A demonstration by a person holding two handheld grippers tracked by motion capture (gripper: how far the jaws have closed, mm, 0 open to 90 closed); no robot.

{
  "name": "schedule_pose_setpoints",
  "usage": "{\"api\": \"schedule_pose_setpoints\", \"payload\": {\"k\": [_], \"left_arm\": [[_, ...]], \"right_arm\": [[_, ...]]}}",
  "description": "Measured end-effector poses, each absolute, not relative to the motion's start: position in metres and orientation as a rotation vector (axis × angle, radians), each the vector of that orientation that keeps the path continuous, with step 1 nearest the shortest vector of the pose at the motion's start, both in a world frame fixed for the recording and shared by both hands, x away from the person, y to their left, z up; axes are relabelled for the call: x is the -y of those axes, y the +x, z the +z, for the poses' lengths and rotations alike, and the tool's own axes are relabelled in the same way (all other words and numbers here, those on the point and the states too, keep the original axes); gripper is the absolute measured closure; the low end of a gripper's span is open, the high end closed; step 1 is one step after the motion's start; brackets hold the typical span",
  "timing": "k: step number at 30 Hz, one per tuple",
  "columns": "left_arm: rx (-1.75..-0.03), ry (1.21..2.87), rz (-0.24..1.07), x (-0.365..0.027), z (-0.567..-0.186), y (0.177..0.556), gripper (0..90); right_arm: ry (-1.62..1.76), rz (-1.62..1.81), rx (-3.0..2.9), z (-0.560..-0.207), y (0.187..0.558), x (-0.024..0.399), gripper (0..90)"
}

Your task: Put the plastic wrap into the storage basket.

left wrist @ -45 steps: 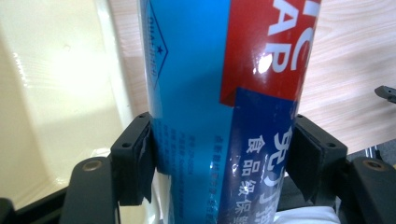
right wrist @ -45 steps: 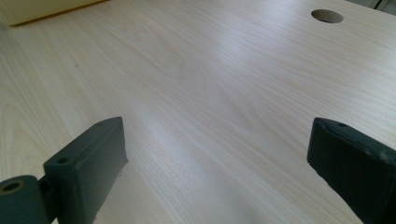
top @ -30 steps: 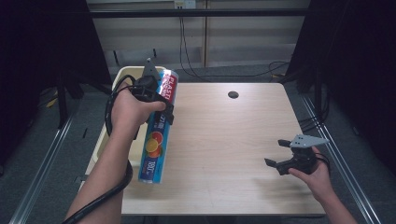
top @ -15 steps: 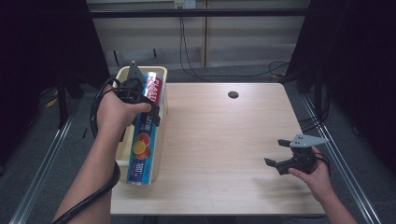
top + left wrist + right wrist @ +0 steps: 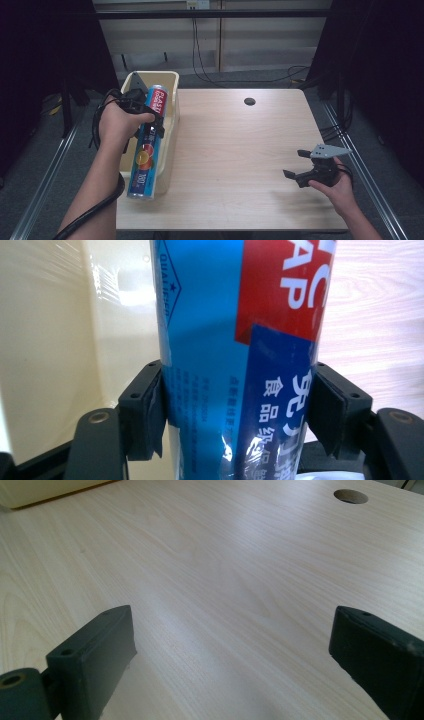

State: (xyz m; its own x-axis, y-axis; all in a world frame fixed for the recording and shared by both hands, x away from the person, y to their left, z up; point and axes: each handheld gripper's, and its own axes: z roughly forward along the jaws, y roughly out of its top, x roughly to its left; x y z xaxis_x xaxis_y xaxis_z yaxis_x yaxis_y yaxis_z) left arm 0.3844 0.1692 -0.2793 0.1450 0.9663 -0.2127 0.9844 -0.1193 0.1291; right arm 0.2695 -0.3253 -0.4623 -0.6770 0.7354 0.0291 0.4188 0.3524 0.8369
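Observation:
A long blue roll of plastic wrap (image 5: 146, 152) with a red label is clamped between the pads of my left gripper (image 5: 152, 118), which is shut on it about a third of the way down. The roll hangs lengthwise over a cream bin (image 5: 173, 98) at the table's left edge, and its near end reaches past the bin's front. In the left gripper view the roll (image 5: 225, 315) fills the gap of the left gripper (image 5: 237, 405), with the bin wall (image 5: 60, 340) behind. My right gripper (image 5: 296, 163) rests open on the table's right side, with nothing in it (image 5: 232, 645).
The light wooden table (image 5: 240, 150) has a round cable hole (image 5: 249, 101) near its far edge, also seen from the right gripper (image 5: 350, 496). The bin's corner (image 5: 45, 490) shows far off. Metal rails run along the floor on both sides.
My left hand has carried the roll to the left and lower, from above the table's left part to above the bin. The right gripper has stayed put.

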Motion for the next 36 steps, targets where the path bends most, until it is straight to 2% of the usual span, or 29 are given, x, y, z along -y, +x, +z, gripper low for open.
{"api": "schedule_pose_setpoints", "payload": {"k": [36], "left_arm": [[-1.999, 2.203, -0.097, -0.179, -0.308, 0.391, 32.2]], "right_arm": [[1.027, 1.237, -2.261, -0.464, 0.268, 0.326, 4.3]]}}
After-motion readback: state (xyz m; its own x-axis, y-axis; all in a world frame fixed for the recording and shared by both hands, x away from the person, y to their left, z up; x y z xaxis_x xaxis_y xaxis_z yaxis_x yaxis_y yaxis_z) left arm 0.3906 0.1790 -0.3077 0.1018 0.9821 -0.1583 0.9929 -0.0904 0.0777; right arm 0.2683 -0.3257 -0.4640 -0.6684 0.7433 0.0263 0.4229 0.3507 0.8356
